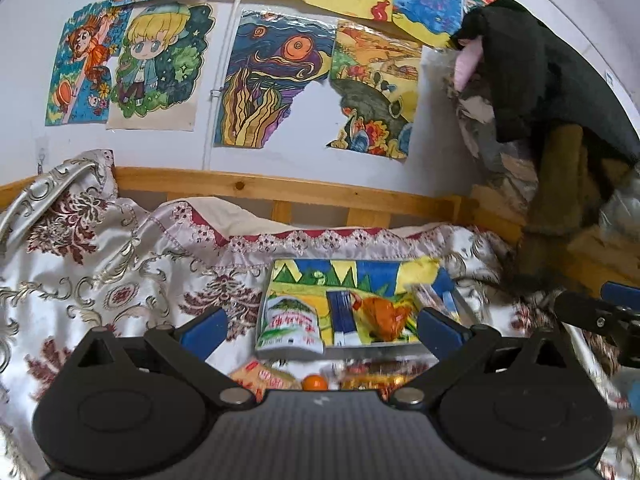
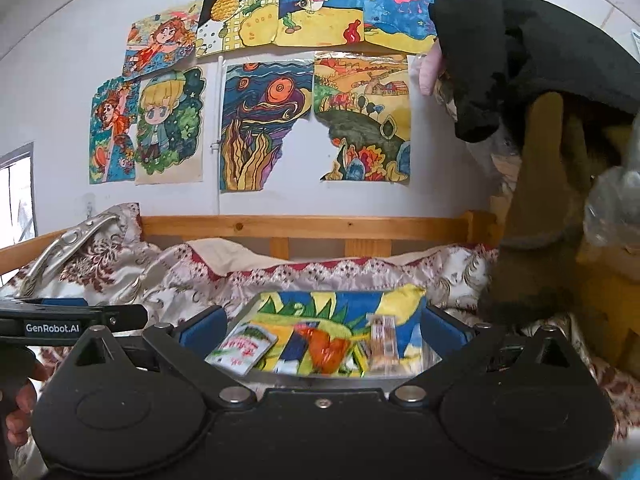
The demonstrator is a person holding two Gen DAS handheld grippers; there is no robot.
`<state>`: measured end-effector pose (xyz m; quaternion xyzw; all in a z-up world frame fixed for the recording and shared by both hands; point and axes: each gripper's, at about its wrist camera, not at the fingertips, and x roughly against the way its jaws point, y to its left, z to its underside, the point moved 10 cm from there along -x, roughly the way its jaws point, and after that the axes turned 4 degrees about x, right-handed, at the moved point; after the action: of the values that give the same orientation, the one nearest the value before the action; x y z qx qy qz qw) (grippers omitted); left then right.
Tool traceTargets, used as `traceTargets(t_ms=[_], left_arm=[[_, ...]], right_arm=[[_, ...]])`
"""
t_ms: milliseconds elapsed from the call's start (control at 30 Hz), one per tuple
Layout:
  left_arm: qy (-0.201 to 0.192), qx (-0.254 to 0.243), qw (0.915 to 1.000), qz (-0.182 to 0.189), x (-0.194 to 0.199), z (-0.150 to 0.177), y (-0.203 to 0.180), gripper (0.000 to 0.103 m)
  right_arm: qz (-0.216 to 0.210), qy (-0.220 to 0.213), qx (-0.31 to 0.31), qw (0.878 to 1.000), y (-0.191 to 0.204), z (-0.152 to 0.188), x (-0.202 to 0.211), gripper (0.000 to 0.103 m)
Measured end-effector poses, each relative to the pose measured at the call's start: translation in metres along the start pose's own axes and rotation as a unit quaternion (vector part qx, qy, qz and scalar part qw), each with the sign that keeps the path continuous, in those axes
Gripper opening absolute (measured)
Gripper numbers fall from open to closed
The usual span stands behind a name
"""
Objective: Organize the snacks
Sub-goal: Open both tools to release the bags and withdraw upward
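Note:
A tray lined with a colourful drawing (image 1: 340,276) lies on the bed and holds a white-green packet (image 1: 290,326), a blue packet (image 1: 342,316) and an orange wrapped snack (image 1: 386,316). Nearer lie a yellow-red packet (image 1: 266,378), a small orange ball (image 1: 313,383) and a red-yellow wrapper (image 1: 368,376). My left gripper (image 1: 320,328) is open and empty above them. My right gripper (image 2: 320,328) is open and empty over the tray (image 2: 340,304), where the white-green packet (image 2: 244,348), orange snack (image 2: 326,346) and a tan packet (image 2: 384,344) show.
A patterned satin bedspread (image 1: 120,272) covers the bed. A wooden headboard rail (image 1: 280,188) runs along the wall with drawings (image 1: 272,80). Dark clothes (image 1: 532,80) hang at the right. The other gripper shows at the edge of each view (image 2: 72,322).

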<state>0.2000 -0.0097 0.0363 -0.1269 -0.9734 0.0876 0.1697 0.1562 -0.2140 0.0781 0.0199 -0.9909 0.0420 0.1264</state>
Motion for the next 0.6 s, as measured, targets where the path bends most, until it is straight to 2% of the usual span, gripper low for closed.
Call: traceTargets(t_ms=[233,600], left_arm=[[0.022,-0.006,0.9997,-0.005,0.019,0.024,0.001,0.103],[0.073,-0.008,0.997,-0.026,0.02,0.066,0.017,0.103]], right_arm=[[0.009,0.019,0.01,1.0,0.007,0.036,0.025,0.102],[-0.005,0.068,0.006,0.998,0.022,0.084,0.025,0.102]])
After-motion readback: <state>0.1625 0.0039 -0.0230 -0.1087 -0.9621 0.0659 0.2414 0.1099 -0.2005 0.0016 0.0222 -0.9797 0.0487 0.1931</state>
